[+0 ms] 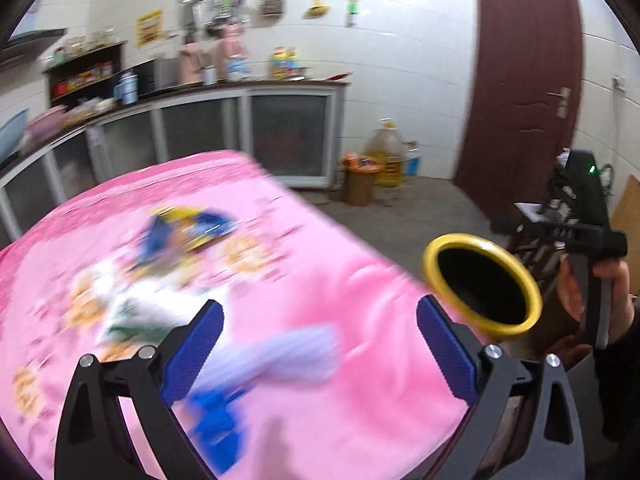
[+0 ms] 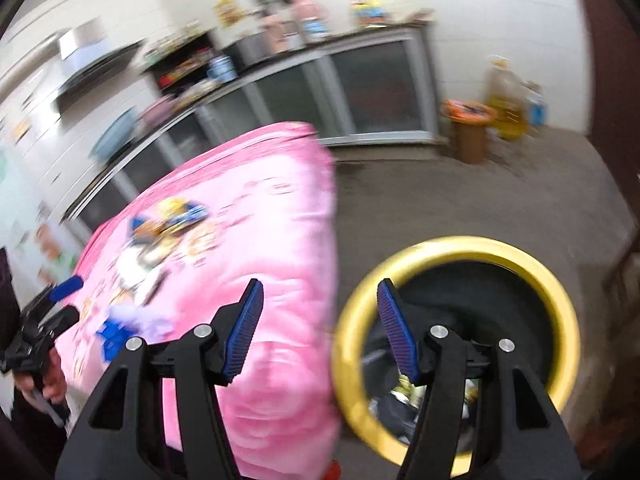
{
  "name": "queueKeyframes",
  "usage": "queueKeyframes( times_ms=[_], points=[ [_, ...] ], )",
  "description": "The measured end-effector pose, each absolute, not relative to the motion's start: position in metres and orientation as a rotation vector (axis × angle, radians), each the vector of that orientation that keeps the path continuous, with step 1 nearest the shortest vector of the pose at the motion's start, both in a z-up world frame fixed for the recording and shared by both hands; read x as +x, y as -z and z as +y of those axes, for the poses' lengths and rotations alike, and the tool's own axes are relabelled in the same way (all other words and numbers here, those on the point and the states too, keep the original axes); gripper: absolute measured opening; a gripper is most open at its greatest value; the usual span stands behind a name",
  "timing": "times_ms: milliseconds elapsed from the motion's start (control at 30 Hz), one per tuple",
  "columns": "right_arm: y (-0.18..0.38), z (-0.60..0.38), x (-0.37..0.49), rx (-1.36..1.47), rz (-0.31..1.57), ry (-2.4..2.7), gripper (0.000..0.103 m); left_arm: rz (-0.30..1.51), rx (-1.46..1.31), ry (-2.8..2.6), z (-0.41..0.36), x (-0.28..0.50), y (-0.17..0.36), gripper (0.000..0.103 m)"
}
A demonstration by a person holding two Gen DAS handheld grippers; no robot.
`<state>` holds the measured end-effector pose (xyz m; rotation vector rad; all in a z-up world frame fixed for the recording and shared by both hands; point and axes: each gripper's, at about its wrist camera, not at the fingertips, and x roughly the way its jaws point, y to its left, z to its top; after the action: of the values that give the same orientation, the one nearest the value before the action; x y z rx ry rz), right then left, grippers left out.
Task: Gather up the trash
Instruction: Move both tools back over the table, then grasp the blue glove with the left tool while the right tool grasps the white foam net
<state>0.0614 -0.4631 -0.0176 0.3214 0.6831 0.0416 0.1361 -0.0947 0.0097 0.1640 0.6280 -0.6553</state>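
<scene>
bin [image 2: 456, 246] mouth unblocked | wrappers [image 1: 188, 228] litter pink table [image 1: 360, 360]

Our left gripper [image 1: 320, 344] and right gripper [image 2: 320, 332] share black triangular-cutout frames, silver screws and ribbed blue pads [image 1: 192, 354]; our sleeve [image 1: 618, 364] is dark.

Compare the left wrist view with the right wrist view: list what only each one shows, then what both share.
Only the left wrist view shows the dark red door with its handle, and the hand gripping the right gripper's black handle beside the bin.

Only the right wrist view looks down into the yellow-rimmed black bin, where trash already lies at the bottom, and shows the left gripper from outside.

Both show the pink tablecloth with blurred wrappers left on it, the blue-and-yellow packet, the counter cabinets and the brown floor bin. Both grippers' jaws stand open, empty.
</scene>
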Motion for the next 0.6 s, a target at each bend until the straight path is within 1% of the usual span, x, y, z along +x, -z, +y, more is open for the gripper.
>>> queueKeyframes(
  times_ms=[100,267,467,600],
  points=[
    [0.013,-0.419,0.080,0.214,0.706,-0.200,0.057,0.661,0.159,0.580,-0.052,0.128,0.001,0.094],
    [0.011,-0.351,0.104,-0.008,0.743,-0.401,0.057,0.726,0.132,0.530,-0.020,0.119,0.025,0.094],
    [0.018,-0.289,0.136,-0.159,0.819,-0.558,0.056,0.811,0.070,0.548,-0.015,0.132,0.049,0.094],
    [0.033,-0.264,0.149,-0.232,0.884,-0.617,0.053,0.854,0.043,0.568,-0.020,0.144,0.062,0.094]
  ],
)
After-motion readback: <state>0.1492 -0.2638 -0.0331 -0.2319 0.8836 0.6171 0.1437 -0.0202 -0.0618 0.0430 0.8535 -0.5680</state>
